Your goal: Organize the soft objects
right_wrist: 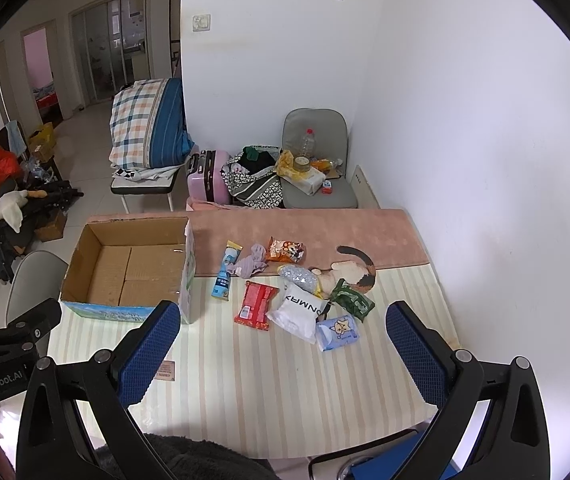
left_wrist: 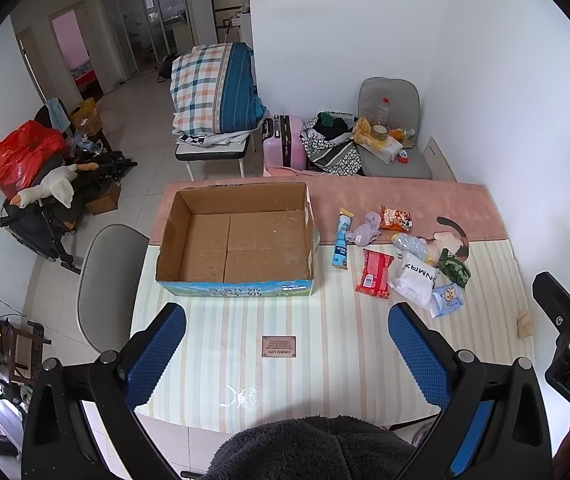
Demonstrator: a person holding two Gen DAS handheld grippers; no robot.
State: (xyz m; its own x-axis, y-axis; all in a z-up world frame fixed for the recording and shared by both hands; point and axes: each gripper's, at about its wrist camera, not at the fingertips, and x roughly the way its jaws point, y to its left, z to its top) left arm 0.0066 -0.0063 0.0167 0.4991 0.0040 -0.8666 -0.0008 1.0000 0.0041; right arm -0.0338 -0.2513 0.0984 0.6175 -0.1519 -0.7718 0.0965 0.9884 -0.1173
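Dark fleecy fabric [left_wrist: 309, 448], thick and nubbly, fills the bottom edge of both wrist views, just under the grippers. Left gripper [left_wrist: 287, 344] hovers over the near part of the desk [left_wrist: 325, 360], which wears a pale striped cloth; its blue ribbed pads [left_wrist: 157, 360] stand wide apart, jaws holding nothing. Right gripper [right_wrist: 281, 342] is level beside it, jaws likewise spread and empty. An open brown corrugated cardboard box [left_wrist: 241, 240] with a printed blue-green side sits on the left of the desk, nothing inside but its folded bottom flaps. To its right lies a loose cluster: a crumpled lilac cloth [left_wrist: 365, 230], a glossy red flat packet [left_wrist: 375, 274], a white soft pouch with black lettering [left_wrist: 415, 282], a light blue tissue pack [left_wrist: 447, 300], a green crinkled packet [left_wrist: 455, 268], an orange snack bag [left_wrist: 396, 218] and a slim blue tube [left_wrist: 341, 246].
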